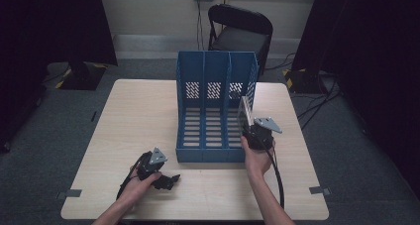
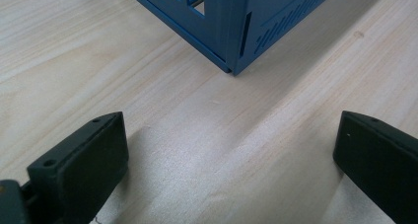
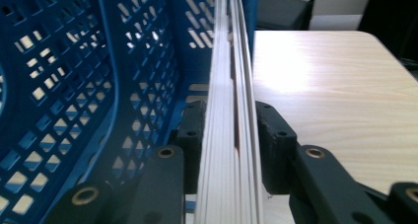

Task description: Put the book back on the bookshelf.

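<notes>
Clamping a thin white book (image 3: 230, 110) by its edge, the right gripper (image 1: 250, 128) holds it upright at the right-hand compartment of the blue file rack (image 1: 215, 71), seemingly just at the open front rather than fully in. Judging by that, the pick-up is done, and sliding the book deep into the slot and letting go is left. The left gripper (image 1: 166, 180) rests on the wooden table (image 1: 133, 116), jaws wide apart and empty
</notes>
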Tool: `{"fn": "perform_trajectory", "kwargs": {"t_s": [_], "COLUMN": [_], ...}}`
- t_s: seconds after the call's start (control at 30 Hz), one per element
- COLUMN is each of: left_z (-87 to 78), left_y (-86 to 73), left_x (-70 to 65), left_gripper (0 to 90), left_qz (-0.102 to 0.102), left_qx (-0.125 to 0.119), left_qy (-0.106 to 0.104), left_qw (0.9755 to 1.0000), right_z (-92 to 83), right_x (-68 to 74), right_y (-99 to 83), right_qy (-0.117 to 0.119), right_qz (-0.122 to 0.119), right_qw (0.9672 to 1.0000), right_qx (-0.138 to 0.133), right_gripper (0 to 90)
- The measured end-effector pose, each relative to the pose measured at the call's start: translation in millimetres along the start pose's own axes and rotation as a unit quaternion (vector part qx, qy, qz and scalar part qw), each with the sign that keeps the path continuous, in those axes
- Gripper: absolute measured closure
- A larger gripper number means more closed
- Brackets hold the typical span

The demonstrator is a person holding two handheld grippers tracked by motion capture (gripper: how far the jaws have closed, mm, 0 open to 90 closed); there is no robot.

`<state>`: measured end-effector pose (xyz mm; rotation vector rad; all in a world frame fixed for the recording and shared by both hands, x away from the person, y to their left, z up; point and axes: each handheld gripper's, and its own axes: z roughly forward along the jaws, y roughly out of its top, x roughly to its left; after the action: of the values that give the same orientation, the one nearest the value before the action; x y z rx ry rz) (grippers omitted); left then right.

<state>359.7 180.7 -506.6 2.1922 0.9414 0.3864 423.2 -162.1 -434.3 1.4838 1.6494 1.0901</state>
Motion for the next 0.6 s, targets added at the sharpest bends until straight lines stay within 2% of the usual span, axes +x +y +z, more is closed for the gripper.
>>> {"fn": "perform_trajectory", "kwargs": {"t_s": [0.13,0.2,0.5,0.6], "left_z": [0.1,0.1,0.0,0.0], "left_y": [0.0,0.0,0.0,0.0], "left_x": [-0.1,-0.1,-0.1,0.0], "left_gripper": [0.0,0.0,0.0,0.0], "left_qz": [0.000,0.000,0.000,0.000], "left_qx": [0.000,0.000,0.000,0.000], "left_qy": [0.000,0.000,0.000,0.000], "left_qw": [1.0000,1.0000,1.0000,1.0000], "right_z": [4.8,6.7,5.6,6.1], "right_x": [-0.5,1.3,10.6,12.7], "right_y": [3.5,3.9,-1.8,-1.5], "right_qy": [0.003,-0.005,-0.068,-0.074], "right_qz": [0.000,-0.011,0.007,0.003], "right_qw": [1.0000,0.9999,0.9975,0.9972], "right_qx": [0.009,0.009,-0.016,-0.015], "right_gripper": [68.6,73.8,76.3,76.3]}}
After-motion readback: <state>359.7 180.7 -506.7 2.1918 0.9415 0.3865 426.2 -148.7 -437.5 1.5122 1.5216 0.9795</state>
